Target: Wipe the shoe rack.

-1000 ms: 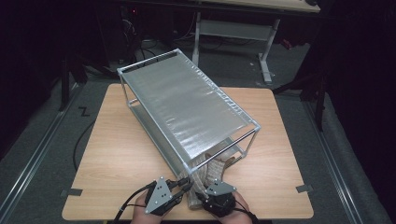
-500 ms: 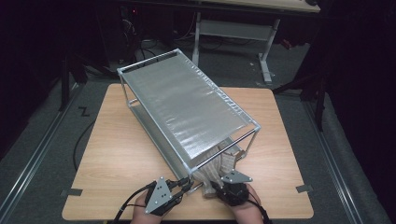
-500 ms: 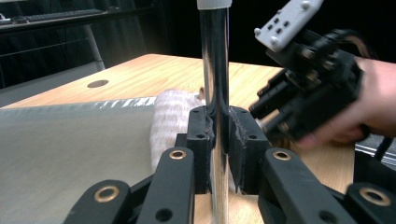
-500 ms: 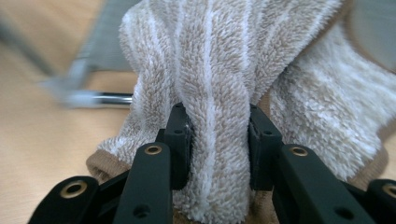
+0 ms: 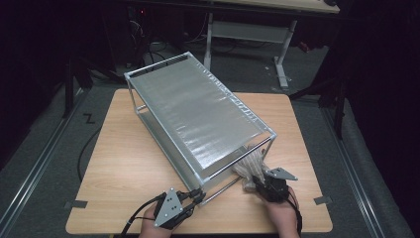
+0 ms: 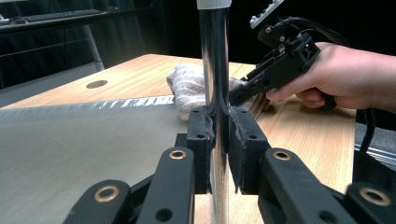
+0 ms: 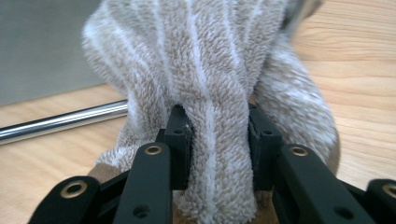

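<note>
A chrome-framed rack (image 5: 198, 114) with a silver top shelf lies diagonally across the wooden table (image 5: 124, 163). My left gripper (image 5: 199, 194) is shut on the rack's near corner post (image 6: 214, 70), with the pads pressed on both sides of the tube. My right gripper (image 5: 253, 182) is shut on a fluffy beige towel with white stripes (image 7: 210, 70). The towel (image 5: 250, 162) hangs out by the rack's near right corner, beside a low chrome bar (image 7: 60, 122). In the left gripper view, the towel (image 6: 187, 86) lies behind the post and a hand holds the right gripper (image 6: 243, 93).
A desk with white legs (image 5: 247, 29) stands behind the table in the dark. Grey tape marks (image 5: 75, 204) sit at the table's near corners. A round hole (image 6: 96, 84) is in the tabletop. A cable (image 5: 133, 218) trails from the left gripper.
My right gripper has slid to the right along the rack's near end, taking the towel with it. The left gripper has stayed clamped on the post.
</note>
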{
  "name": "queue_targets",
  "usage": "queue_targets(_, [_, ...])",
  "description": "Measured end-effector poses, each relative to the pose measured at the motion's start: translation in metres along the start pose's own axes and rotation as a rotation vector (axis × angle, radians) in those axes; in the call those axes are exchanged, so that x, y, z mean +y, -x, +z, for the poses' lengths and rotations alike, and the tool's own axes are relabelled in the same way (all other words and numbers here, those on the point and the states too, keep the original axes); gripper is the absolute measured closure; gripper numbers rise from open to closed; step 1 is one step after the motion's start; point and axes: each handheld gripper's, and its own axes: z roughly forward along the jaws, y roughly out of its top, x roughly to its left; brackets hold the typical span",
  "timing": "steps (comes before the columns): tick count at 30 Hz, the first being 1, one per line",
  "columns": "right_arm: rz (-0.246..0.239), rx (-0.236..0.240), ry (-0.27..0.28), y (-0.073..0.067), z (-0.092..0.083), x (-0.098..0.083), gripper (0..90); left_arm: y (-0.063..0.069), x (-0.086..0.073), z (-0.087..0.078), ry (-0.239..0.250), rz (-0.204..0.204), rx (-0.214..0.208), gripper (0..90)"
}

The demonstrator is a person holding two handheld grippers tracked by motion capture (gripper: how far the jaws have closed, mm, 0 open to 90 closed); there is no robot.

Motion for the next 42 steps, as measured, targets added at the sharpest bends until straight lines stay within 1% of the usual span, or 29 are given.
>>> queue_targets(2, [0.006, -0.002, 0.001, 0.001, 0.000, 0.000, 66.3, 0.000, 0.000, 0.000, 0.000, -0.001, 0.000, 79.2])
queue_targets(4, [0.000, -0.002, -0.003, 0.000, 0.001, 0.000, 63.7, 0.000, 0.000, 0.000, 0.000, -0.001, 0.000, 79.2])
queue_targets(5, [-0.006, 0.009, -0.007, 0.000, 0.001, 0.001, 60.8, 0.000, 0.000, 0.000, 0.000, -0.001, 0.000, 79.2])
queue_targets(6, [-0.005, 0.030, -0.008, 0.000, 0.002, 0.001, 55.6, 0.000, 0.000, 0.000, 0.000, 0.000, 0.000, 79.2])
queue_targets(7, [-0.005, 0.030, -0.008, 0.000, 0.002, 0.001, 55.6, 0.000, 0.000, 0.000, 0.000, -0.001, 0.000, 79.2])
queue_targets(8, [-0.008, 0.043, -0.008, -0.002, 0.002, 0.001, 53.5, 0.000, 0.000, 0.000, 0.000, -0.001, 0.000, 79.2])
queue_targets(9, [-0.008, 0.043, -0.008, -0.002, 0.002, 0.001, 52.0, 0.000, 0.000, 0.000, 0.000, -0.001, 0.000, 79.2])
queue_targets(11, [-0.049, 0.030, -0.007, -0.005, 0.003, 0.000, 50.2, 0.000, 0.000, 0.000, 0.000, -0.001, 0.000, 79.2])
queue_targets(12, [-0.060, 0.025, -0.008, -0.007, 0.004, 0.000, 50.3, 0.000, 0.000, 0.000, 0.000, 0.000, 0.000, 79.2])
queue_targets(15, [-0.109, -0.001, -0.009, -0.011, 0.005, -0.001, 54.7, 0.001, 0.000, 0.000, 0.000, 0.001, 0.003, 78.9])
queue_targets(17, [-0.125, -0.009, -0.009, -0.012, 0.005, -0.001, 57.8, 0.001, 0.000, 0.000, 0.000, 0.001, 0.003, 78.7])
queue_targets(19, [-0.129, -0.016, -0.005, -0.013, 0.005, -0.002, 60.4, 0.001, 0.000, 0.000, -0.002, 0.004, 0.003, 78.4])
queue_targets(21, [-0.145, -0.020, -0.003, -0.014, 0.005, -0.002, 66.4, 0.001, -0.001, 0.001, -0.008, 0.006, 0.004, 76.4])
queue_targets(24, [-0.146, -0.011, -0.007, -0.014, 0.004, -0.001, 70.4, -0.001, -0.002, 0.001, -0.015, 0.004, -0.003, 71.9])
queue_targets(26, [-0.132, 0.010, 0.000, -0.012, 0.002, -0.001, 71.0, -0.002, -0.002, 0.002, -0.016, 0.006, -0.017, 65.3])
queue_targets(27, [-0.119, 0.019, 0.004, -0.011, 0.001, -0.002, 71.2, -0.003, -0.002, 0.002, -0.015, 0.011, -0.019, 61.8])
queue_targets(28, [-0.131, 0.021, 0.011, -0.010, 0.000, -0.002, 71.2, -0.004, -0.002, 0.002, -0.013, 0.013, -0.022, 59.3])
queue_targets(29, [-0.116, 0.024, 0.010, -0.012, -0.002, -0.002, 71.3, -0.006, -0.001, 0.002, -0.010, 0.012, -0.025, 57.4])
queue_targets(31, [-0.125, 0.028, 0.027, -0.013, -0.008, -0.004, 71.3, -0.009, -0.001, 0.002, -0.003, 0.000, -0.027, 55.0])
queue_targets(34, [-0.128, 0.028, 0.049, -0.017, -0.018, -0.008, 71.2, -0.011, -0.002, 0.004, -0.007, -0.011, -0.027, 54.1])
queue_targets(37, [-0.128, 0.026, 0.086, -0.021, -0.032, -0.011, 71.2, -0.010, -0.002, 0.008, -0.011, -0.005, -0.026, 54.1])
queue_targets(42, [-0.121, 0.017, 0.152, -0.026, -0.057, -0.016, 71.3, -0.008, 0.000, 0.015, -0.006, 0.010, -0.037, 53.9])
